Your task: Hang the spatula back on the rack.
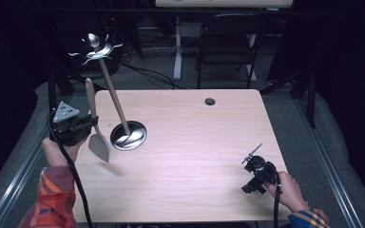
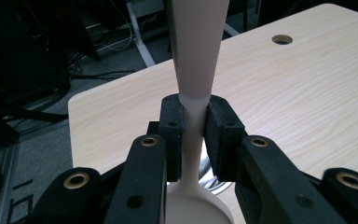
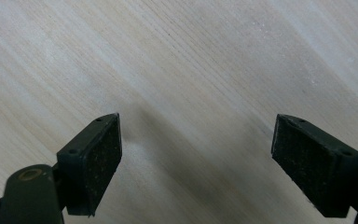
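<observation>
- The left hand-held gripper [image 1: 93, 124] was clenched on the thin neck of a pale spatula [image 1: 96, 131], held off the tabletop [image 1: 190, 142] just left of the metal stand's round base [image 1: 129, 135]
- In the left gripper view both black pads [image 2: 172, 135] pressed against the spatula's neck [image 2: 194, 140] from either side, with the handle widening upward beyond them and the blade's rounded shoulder showing below them
- From the high view the spatula stood nearly upright, handle tip up and slightly tilted, the flat blade hanging down beside the base and above the tabletop's left edge, casting a shadow on the wood
- The base was a shiny disc that sat near the tabletop's left end; a wooden rod [image 1: 114, 97] rose from it, leaning back and to the left, and ended in a metal top piece [image 1: 95, 46] with curled hooks and a rounded shiny part
- The spatula's handle stood just left of that rod, apart from it
- The right hand-held gripper [image 1: 253, 156] was released and grasped nothing, far to the right of the base, near the tabletop's front right corner, low over the wood
- In the right gripper view its two pads [image 3: 93, 161] stood wide apart with bare wood grain [image 3: 191, 70] between them
- A small round hole [image 1: 210, 101] lay in the tabletop well to the right of the base, toward the far edge
- A dark folding chair [image 1: 228, 42] stood on the floor beyond the tabletop, behind and to the right of the base
- Each of the person's hands wore a sleeve of red, orange and blue plaid [image 1: 52, 199]
</observation>
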Motion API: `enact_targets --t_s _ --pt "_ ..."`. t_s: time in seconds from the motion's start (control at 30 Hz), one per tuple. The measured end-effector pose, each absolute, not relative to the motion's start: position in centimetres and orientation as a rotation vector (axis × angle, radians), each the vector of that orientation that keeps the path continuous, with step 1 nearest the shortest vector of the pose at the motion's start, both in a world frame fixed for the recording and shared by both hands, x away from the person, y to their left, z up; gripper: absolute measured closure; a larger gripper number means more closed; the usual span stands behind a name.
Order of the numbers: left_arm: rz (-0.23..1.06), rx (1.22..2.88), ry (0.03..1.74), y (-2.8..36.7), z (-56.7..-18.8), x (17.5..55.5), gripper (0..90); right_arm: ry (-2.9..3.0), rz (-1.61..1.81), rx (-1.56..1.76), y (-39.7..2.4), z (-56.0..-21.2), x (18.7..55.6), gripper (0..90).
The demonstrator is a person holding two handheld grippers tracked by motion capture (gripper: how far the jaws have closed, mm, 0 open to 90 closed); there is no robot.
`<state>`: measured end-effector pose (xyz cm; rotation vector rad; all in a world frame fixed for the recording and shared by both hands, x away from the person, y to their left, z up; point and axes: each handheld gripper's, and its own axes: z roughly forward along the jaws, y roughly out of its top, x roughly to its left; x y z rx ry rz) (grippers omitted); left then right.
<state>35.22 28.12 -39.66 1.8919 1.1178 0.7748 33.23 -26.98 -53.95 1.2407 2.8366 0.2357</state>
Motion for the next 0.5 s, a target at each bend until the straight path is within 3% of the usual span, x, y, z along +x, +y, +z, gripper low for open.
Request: enact_targets --t_s 0.5 --pt "0.817 1.840 1.132 28.7 -37.5 35.6 77.7 2.845 0.234 1.243 -26.9 -54.0 33.2 15.9"
